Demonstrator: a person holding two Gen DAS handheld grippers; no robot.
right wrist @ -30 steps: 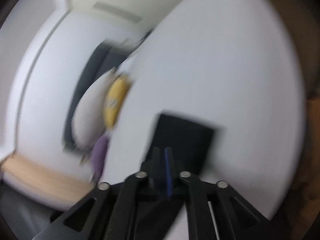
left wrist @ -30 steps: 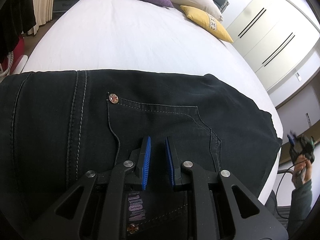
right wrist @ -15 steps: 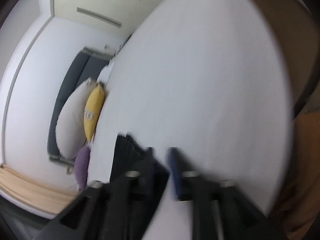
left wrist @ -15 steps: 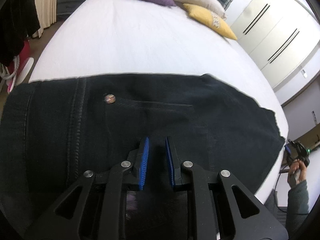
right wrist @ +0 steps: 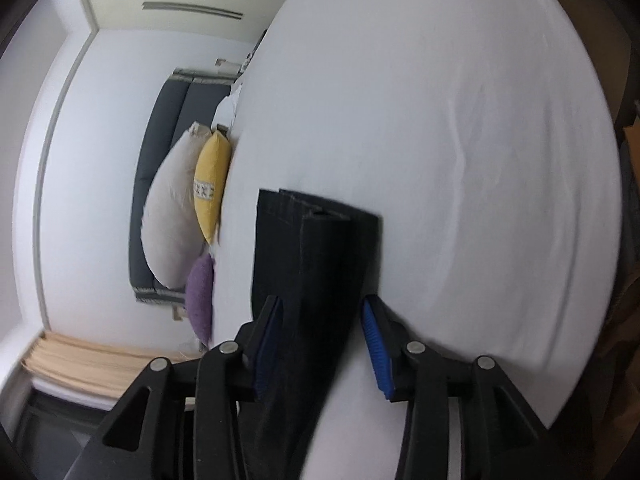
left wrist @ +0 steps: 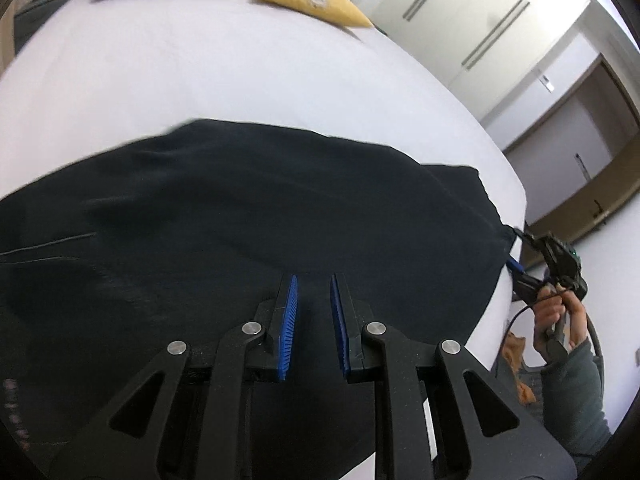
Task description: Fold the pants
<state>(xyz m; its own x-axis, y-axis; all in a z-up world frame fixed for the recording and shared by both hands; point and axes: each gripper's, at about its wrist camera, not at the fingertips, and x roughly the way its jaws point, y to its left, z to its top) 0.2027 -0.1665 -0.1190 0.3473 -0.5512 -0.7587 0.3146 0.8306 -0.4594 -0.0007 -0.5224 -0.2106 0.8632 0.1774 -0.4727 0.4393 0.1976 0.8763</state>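
left wrist view: left gripper [left wrist: 312, 320], jaws narrow and empty, has slid along the black pants [left wrist: 240, 232] on the bed [left wrist: 240, 76]; right wrist view: right gripper [right wrist: 322, 340] just opened astride the leg end, likely next fold.

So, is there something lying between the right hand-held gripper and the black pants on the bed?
Nothing visible. The right hand-held gripper has just been opening, and the pants already lie between its blue pads, on the bare white bed.
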